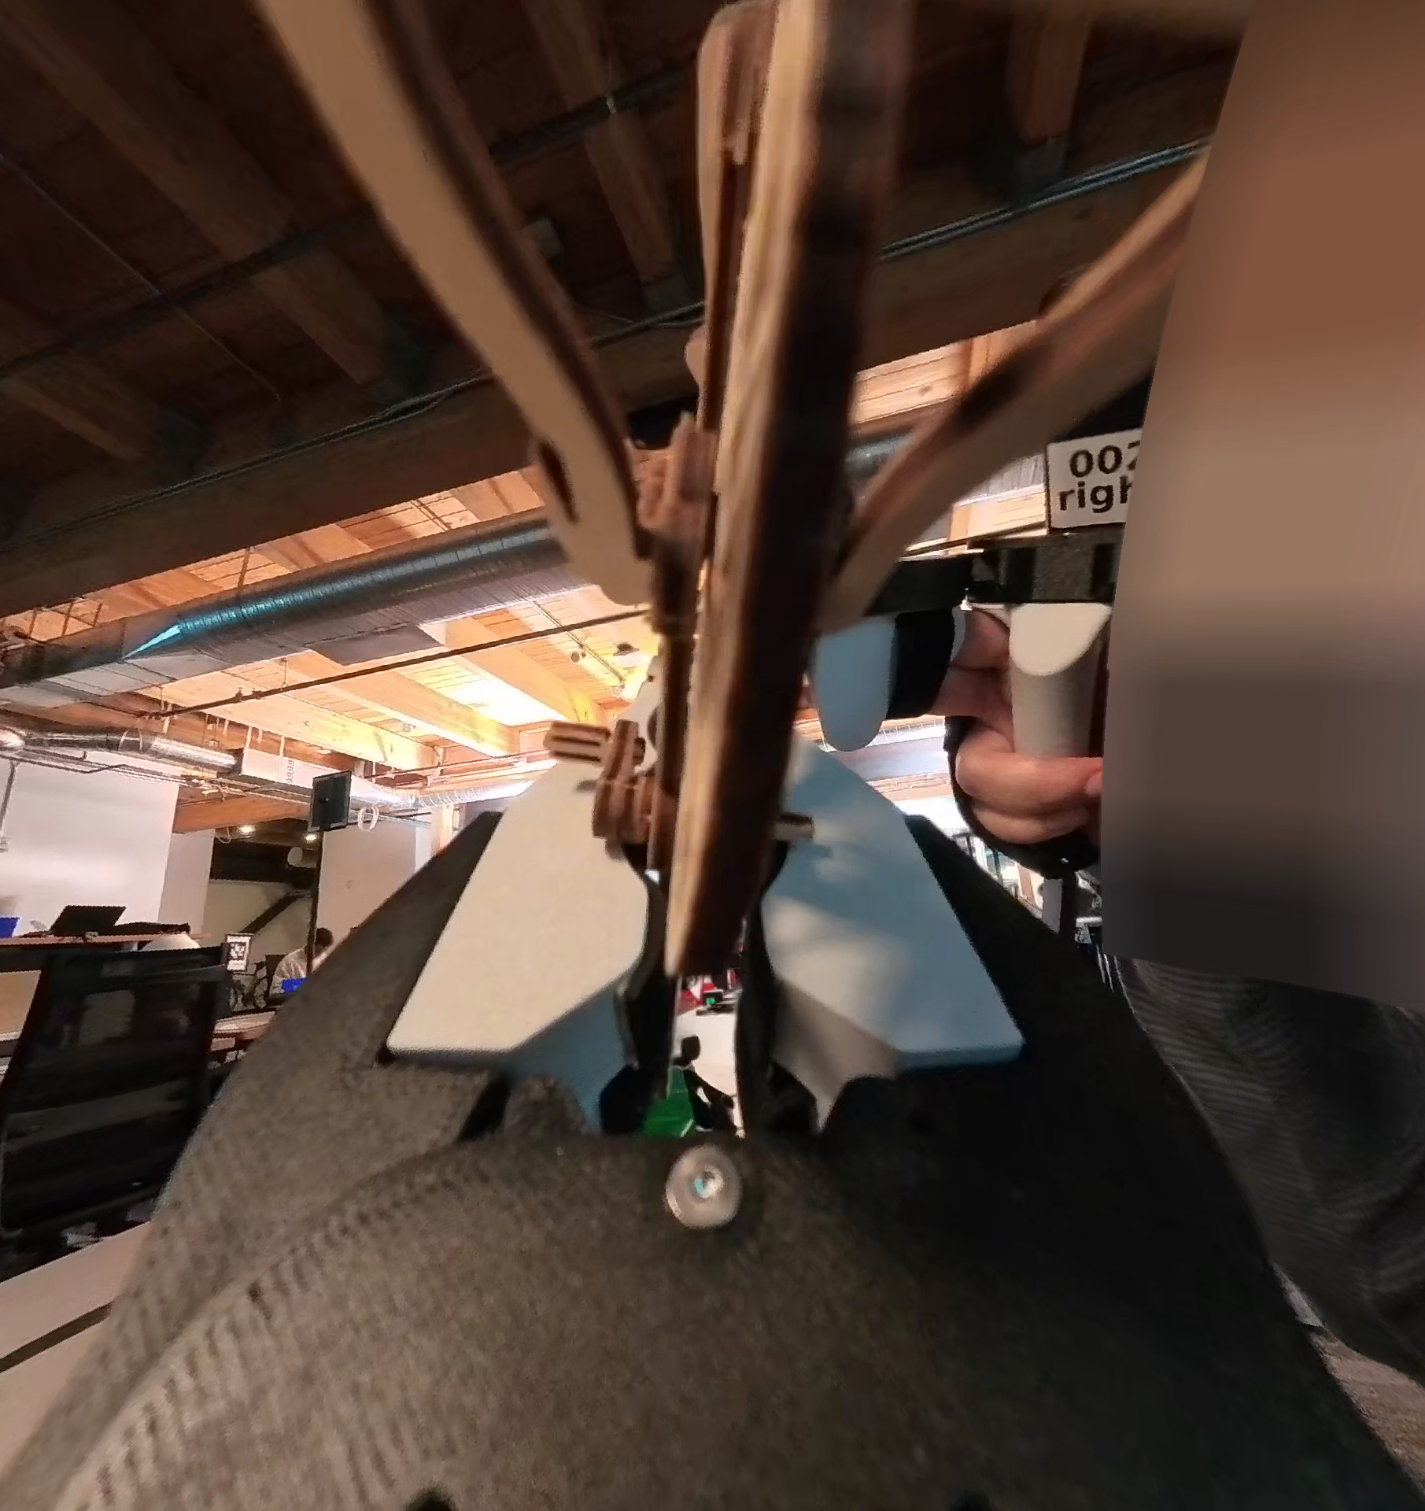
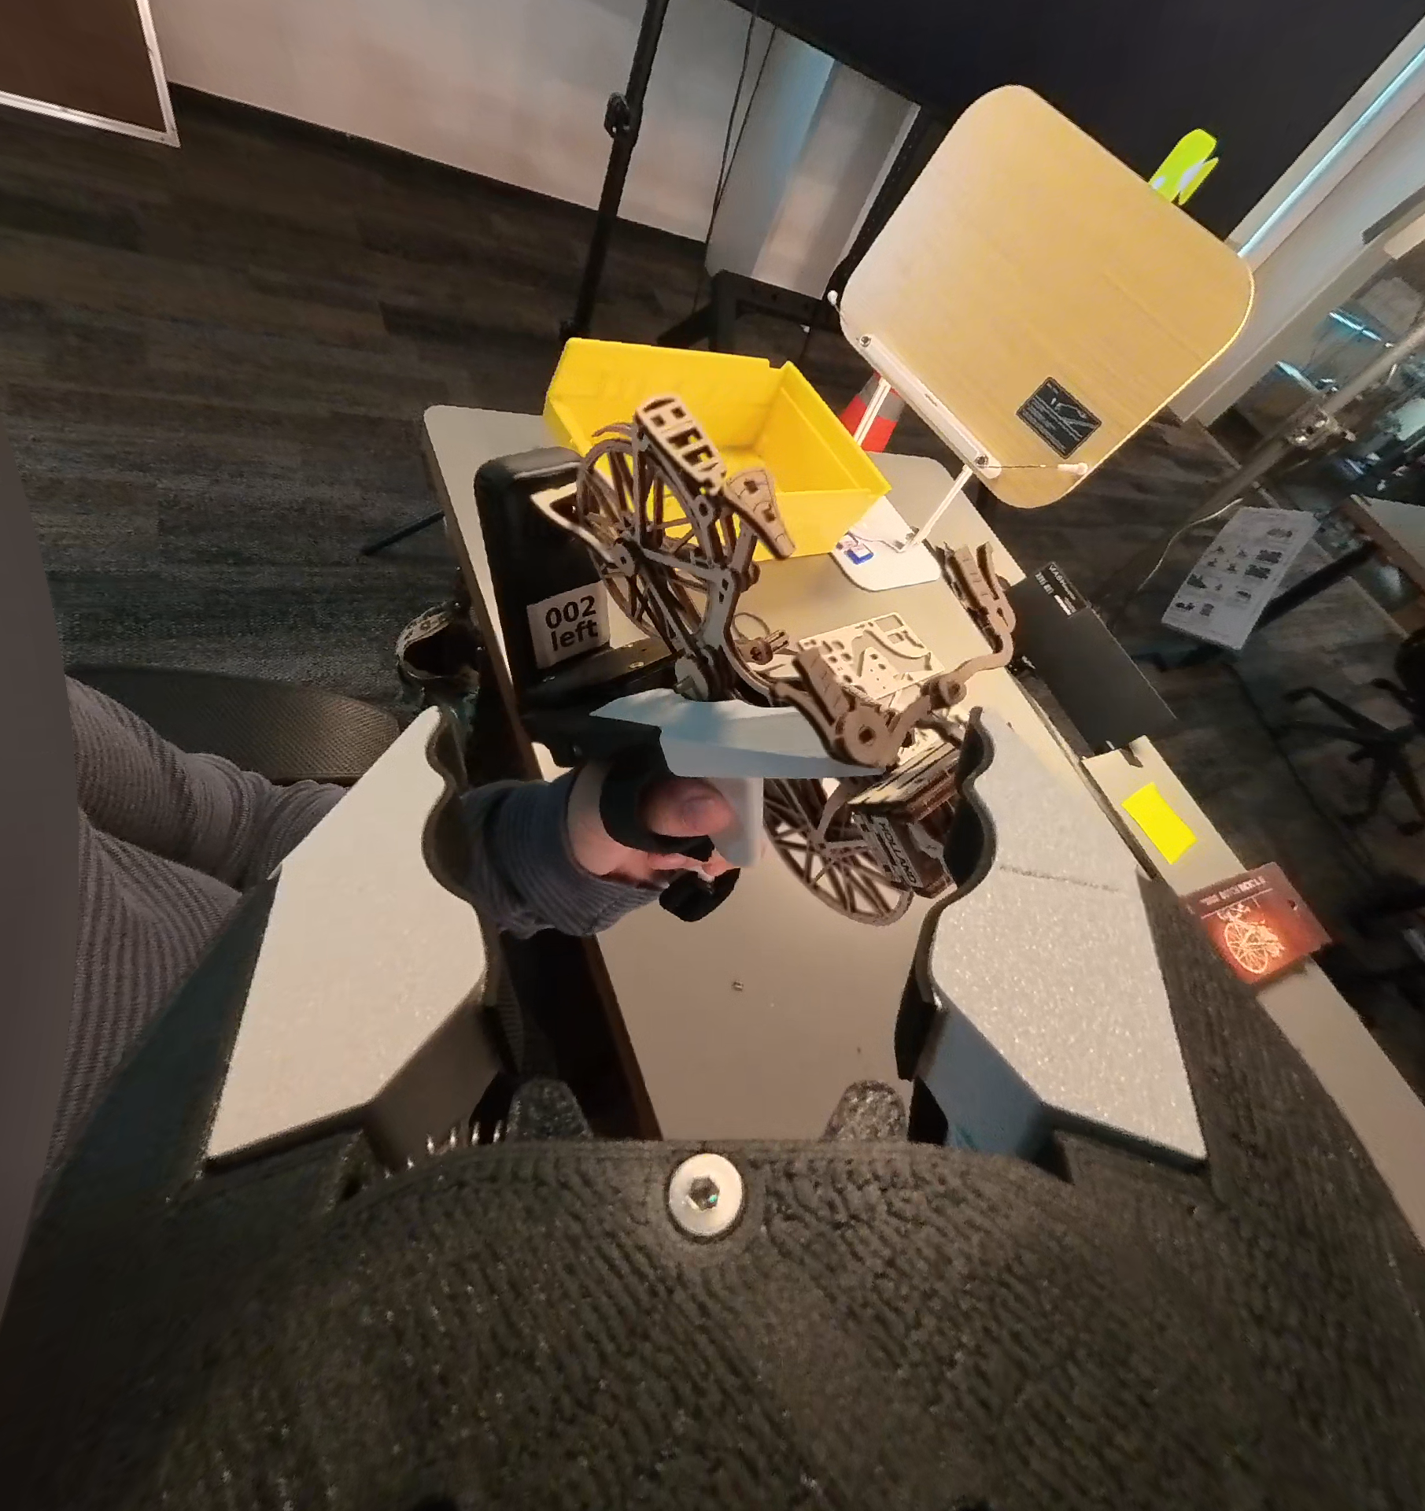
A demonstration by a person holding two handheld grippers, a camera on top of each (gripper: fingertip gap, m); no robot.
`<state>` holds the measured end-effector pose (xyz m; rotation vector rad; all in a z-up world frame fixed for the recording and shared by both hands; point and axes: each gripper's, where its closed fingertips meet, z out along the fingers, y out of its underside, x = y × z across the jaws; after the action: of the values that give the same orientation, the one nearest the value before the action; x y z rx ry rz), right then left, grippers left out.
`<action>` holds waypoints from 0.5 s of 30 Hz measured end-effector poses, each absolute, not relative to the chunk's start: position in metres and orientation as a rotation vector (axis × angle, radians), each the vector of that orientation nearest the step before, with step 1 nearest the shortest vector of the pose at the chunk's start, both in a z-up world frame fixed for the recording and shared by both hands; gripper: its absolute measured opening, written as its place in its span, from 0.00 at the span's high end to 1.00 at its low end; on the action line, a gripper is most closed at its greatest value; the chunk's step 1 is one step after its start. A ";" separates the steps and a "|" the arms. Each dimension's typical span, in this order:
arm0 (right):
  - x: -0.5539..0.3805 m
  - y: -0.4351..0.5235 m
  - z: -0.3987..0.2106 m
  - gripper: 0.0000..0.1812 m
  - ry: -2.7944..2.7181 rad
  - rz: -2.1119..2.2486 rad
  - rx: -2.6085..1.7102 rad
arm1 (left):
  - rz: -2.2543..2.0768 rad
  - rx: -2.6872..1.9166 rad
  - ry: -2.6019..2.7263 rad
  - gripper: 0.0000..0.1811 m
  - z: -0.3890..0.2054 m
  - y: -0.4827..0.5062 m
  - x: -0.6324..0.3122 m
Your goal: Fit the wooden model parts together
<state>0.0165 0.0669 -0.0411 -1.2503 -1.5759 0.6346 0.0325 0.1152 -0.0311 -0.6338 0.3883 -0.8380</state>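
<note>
A: What is clamped in the left gripper [image 1: 696,924]?

B: A wooden bicycle model [image 2: 717,654] of thin laser-cut plywood is pinched between its smooth pale-grey pads [image 1: 529,924]. In the left wrist view a flat brown strip of the model [image 1: 762,490] is seen edge-on, rising toward 12 o'clock, with dark burnt edges.

A: And the right gripper [image 2: 705,826]?

B: Its matte grey fingers [image 2: 349,916] are spread wide and nothing is held between them. The model is seen between them, at 12 o'clock, lifted above the grey table [image 2: 741,1022].

A: What shapes are made out?

B: Two spoked wheels are seen, one at 11 o'clock and one [image 2: 848,858] lower, below the left gripper's fingers. A glossy yellow plastic bin [image 2: 815,458] is set behind at 12 o'clock, and a cut-out plywood sheet [image 2: 872,654] lies flat at 1 o'clock.
</note>
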 end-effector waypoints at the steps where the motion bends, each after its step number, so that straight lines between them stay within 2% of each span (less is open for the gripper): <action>1: 0.017 0.067 -0.041 0.35 -1.575 0.636 -1.256 | -0.834 -0.634 0.386 0.97 -0.031 0.115 0.032; 15: 0.014 0.069 -0.046 0.33 -1.568 0.661 -1.304 | -0.767 -0.652 0.364 0.96 -0.034 0.119 0.034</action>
<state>0.0144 0.0690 -0.0461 -1.3043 -1.5677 0.6614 0.0341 0.1190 -0.0344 -0.6520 0.3639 -0.7667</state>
